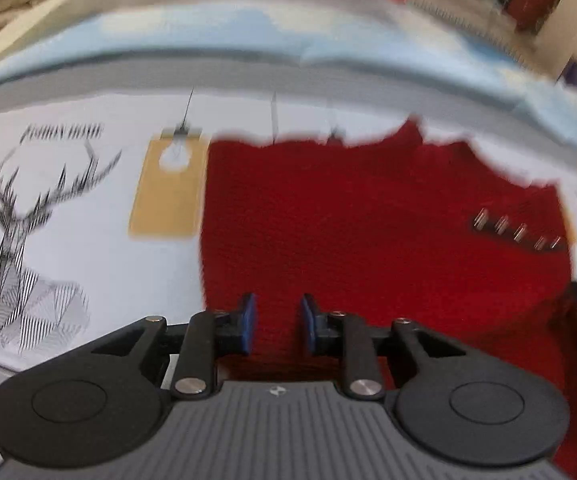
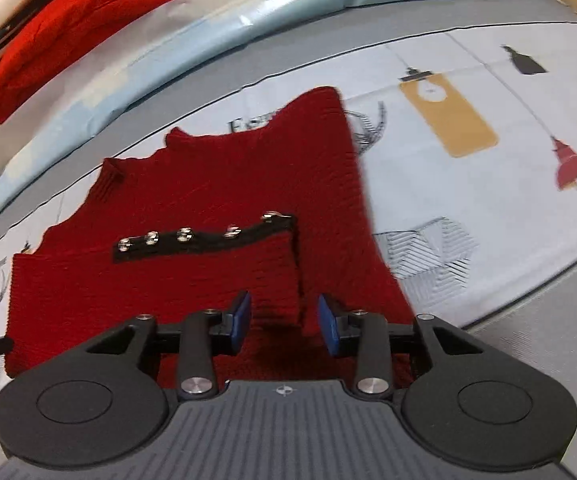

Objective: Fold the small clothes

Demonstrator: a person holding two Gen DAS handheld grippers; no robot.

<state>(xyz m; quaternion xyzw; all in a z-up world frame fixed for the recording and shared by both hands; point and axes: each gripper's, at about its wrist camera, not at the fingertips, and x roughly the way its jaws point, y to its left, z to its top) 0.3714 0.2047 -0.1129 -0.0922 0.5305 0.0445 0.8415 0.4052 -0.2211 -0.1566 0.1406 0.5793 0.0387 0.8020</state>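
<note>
1. Lying flat on a printed cloth (image 2: 468,208) that covers the surface, a small dark-red knitted garment (image 2: 216,184) fills the middle of both wrist views, its jagged upper edge toward a pale blue sheet (image 2: 192,44) behind it.
2. A black strip with five metal snaps (image 2: 204,238) runs across the garment's front, beside a vertical opening in the knit.
3. The left gripper (image 1: 276,322) sits low over the garment's near edge, its blue pads (image 1: 249,320) apart with red knit showing between them; whether they touch the fabric cannot be told through the blur.
4. The right gripper (image 2: 284,322) hovers over the near hem, its pads spread wide and holding nothing.
5. A deer drawing (image 1: 28,248) and a mustard lamp panel (image 1: 168,188) mark the cloth to the garment's side.
6. A brighter red folded knit (image 2: 84,28) rests beyond the blue sheet.
</note>
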